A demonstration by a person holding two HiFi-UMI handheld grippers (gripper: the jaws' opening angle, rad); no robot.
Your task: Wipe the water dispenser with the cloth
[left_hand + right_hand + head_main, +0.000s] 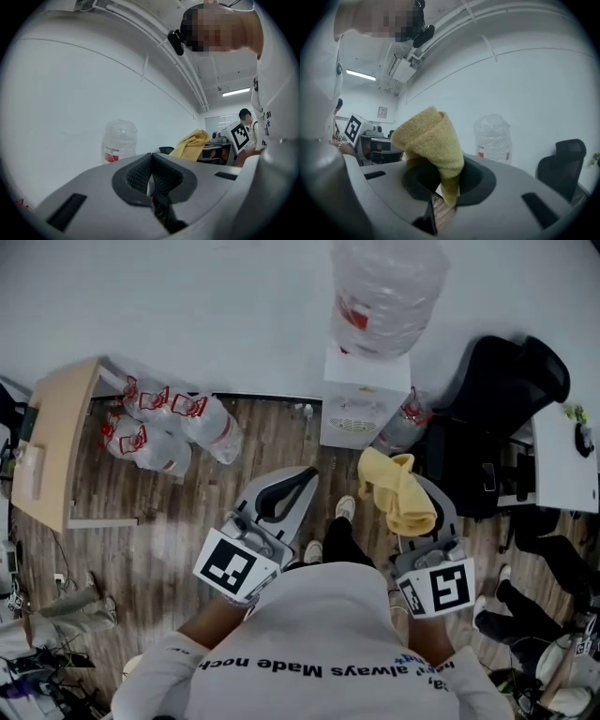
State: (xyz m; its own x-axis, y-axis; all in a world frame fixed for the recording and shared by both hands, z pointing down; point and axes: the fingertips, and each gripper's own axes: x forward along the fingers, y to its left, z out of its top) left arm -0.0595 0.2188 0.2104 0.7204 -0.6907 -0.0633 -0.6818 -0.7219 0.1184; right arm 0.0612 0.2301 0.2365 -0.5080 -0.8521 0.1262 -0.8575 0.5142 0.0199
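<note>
A white water dispenser [364,396] stands against the wall, with a clear bottle [384,292] with a red label on top. The bottle also shows in the left gripper view [120,140] and the right gripper view [493,138]. A folded yellow cloth [398,489] sticks up from my right gripper [424,507], which is shut on it; the cloth [433,140] fills its jaws. My left gripper [281,491] is shut with nothing in it, its ribbed pads [140,174] pressed together. Both grippers are held short of the dispenser, tilted upward.
Several clear bags with red labels [167,423] lie on the wood floor at the left beside a wooden table [54,451]. A black office chair [497,418] and a white desk [562,456] stand at the right. A seated person's legs [534,601] show lower right.
</note>
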